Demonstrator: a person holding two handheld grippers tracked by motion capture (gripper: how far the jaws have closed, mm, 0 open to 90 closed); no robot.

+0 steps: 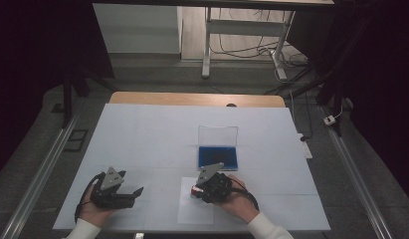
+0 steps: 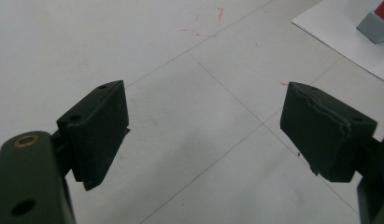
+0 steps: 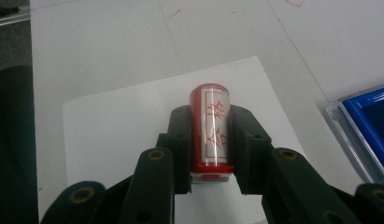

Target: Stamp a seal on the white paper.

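Observation:
My right gripper (image 3: 209, 128) is shut on a red stamp (image 3: 211, 126) with a white label of red characters; the stamp lies lengthwise between the jaws, over a white sheet of paper (image 3: 124, 126). In the high view the right gripper (image 1: 198, 190) holds the stamp (image 1: 195, 189) above that paper (image 1: 192, 209), just in front of an open blue ink pad (image 1: 217, 156) with its clear lid raised. My left gripper (image 1: 137, 191) rests at the front left, jaws wide apart over bare white table (image 2: 180, 70); nothing lies between its fingers (image 2: 98, 133).
The white table cover (image 1: 142, 134) spans the wooden tabletop. The ink pad's corner (image 3: 367, 126) lies at the right of the right gripper view. The paper's corner (image 2: 339, 32) and a grey and red object (image 2: 376, 23) appear top right in the left gripper view.

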